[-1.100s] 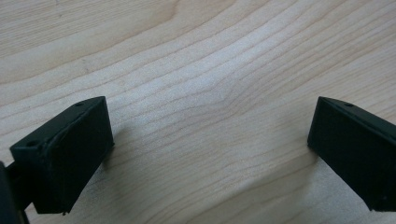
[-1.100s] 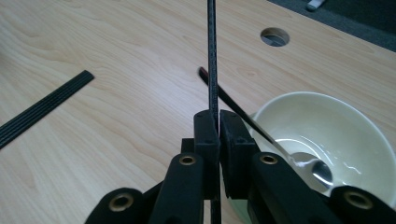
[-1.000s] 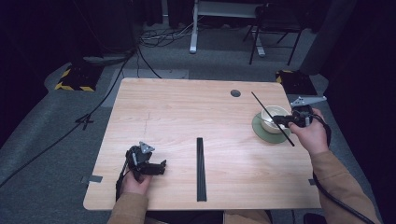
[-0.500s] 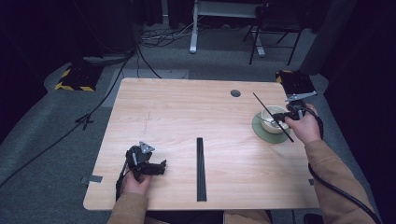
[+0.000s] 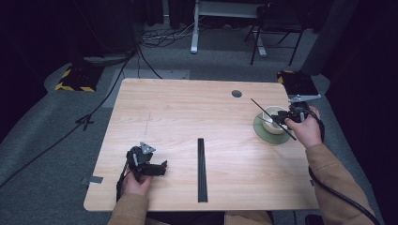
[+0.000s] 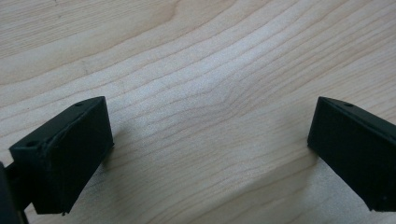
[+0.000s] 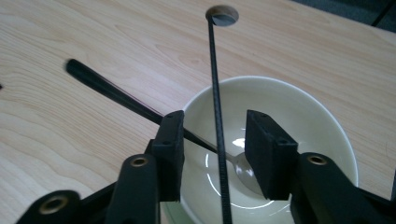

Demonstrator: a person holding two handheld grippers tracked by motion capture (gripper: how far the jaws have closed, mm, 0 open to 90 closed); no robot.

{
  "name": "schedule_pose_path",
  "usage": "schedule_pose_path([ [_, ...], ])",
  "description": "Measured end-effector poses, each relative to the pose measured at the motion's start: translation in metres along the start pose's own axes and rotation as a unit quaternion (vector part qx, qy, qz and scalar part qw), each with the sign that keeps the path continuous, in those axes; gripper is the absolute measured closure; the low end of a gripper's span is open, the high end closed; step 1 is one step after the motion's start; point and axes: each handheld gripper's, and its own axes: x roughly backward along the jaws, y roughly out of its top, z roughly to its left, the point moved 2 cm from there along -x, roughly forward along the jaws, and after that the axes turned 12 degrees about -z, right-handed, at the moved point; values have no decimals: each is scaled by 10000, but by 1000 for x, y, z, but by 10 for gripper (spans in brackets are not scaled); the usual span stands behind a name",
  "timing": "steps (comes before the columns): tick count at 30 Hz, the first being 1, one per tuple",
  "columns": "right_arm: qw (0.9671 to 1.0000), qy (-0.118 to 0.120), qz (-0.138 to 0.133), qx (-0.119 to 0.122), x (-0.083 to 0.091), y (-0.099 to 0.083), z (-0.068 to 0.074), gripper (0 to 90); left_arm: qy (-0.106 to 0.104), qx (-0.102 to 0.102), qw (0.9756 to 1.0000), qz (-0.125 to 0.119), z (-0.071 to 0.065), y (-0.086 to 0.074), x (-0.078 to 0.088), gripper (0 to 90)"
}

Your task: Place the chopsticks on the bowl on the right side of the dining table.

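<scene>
Right gripper (image 7: 214, 158) just opening, thin black rod (image 7: 215, 93) loose between jaws, over glossy round cream bowl (image 7: 299, 112).

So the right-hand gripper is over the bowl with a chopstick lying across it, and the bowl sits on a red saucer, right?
Nearly. The saucer is green, not red, as the high view shows. The rest holds: the right gripper is over the bowl, with the chopstick across it.

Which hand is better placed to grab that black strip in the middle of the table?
Left. The left gripper rests open on the table near the strip; the right gripper is over the bowl, its jaws having just been opening around a thin stick.
</scene>
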Motion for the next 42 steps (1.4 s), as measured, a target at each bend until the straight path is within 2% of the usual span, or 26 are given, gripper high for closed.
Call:
schedule_pose_path([
  [4, 9996, 152, -226, -58, 9, 3, 16, 510, 0, 0, 10000, 0, 0, 0, 0, 3],
  [5, 9996, 152, -226, -58, 9, 3, 16, 510, 0, 0, 10000, 0, 0, 0, 0, 3],
  [6, 9991, 230, -350, -39, 13, 4, 25, 487, -1, 10, 10000, -6, 0, 0, 0, 3],
  [8, 9986, 317, -427, 3, 16, 6, 34, 468, -1, 11, 10000, -6, 0, 0, 0, 3],
  [9, 9986, 317, -427, 3, 16, 6, 34, 468, -1, 11, 10000, -6, 0, 0, 0, 3],
  [10, 9978, 421, -502, -31, 18, 7, 45, 453, -1, 10, 10000, -6, 0, 0, 0, 3],
  [12, 9974, 490, -519, 29, 20, 7, 49, 447, -1, 10, 10000, -5, 0, 0, 0, 3],
  [15, 9948, 750, -685, -39, 25, 7, 68, 423, -1, 10, 10000, -6, 0, 0, 0, 4],
  [17, 9943, 797, -713, -32, 25, 7, 73, 418, 0, 10, 10000, -6, 0, 0, 0, 3],
  [18, 9926, 944, -759, -57, 26, 6, 83, 414, -1, 10, 10000, -5, 0, 0, 0, 3],
  [19, 9926, 944, -759, -57, 26, 6, 83, 414, -1, 10, 10000, -5, 0, 0, 0, 3],
  [21, 9903, 1136, -793, -75, 25, 4, 96, 407, -2, 9, 10000, -6, 0, 0, 0, 3],
  [24, 9891, 1252, -767, -82, 26, 2, 104, 392, -1, 10, 10000, -4, 0, 0, 0, 3],
  [28, 9840, 1538, -890, -141, 30, -2, 124, 372, -1, 10, 10000, -5, 0, 0, 0, 3],
  [31, 9805, 1727, -933, -82, 31, -5, 139, 364, -2, 9, 10000, -4, 0, 0, 0, 3],
  [34, 9779, 1809, -1042, -67, 33, -8, 151, 358, -2, 8, 10000, -5, 0, 0, 0, 3],
  [36, 9794, 1759, -981, 102, 32, -10, 159, 347, -1, 9, 10000, -5, 0, 0, 0, 3],
  [37, 9794, 1759, -981, 102, 32, -10, 159, 347, -1, 9, 10000, -5, 0, 0, 0, 3],
  [39, 9774, 1881, -951, 184, 30, -13, 174, 348, -2, 10, 10000, -5, 0, 0, 0, 3],
  [40, 9774, 1881, -951, 184, 30, -13, 174, 348, 0, 9, 10000, -5, 0, 0, 0, 3],
  [41, 9763, 1951, -885, 319, 27, -15, 184, 348, -1, 9, 10000, -5, 0, 0, 0, 3],
  [42, 9756, 1972, -882, 392, 26, -16, 188, 348, -1, 8, 10000, -4, 0, 0, 0, 3],
])
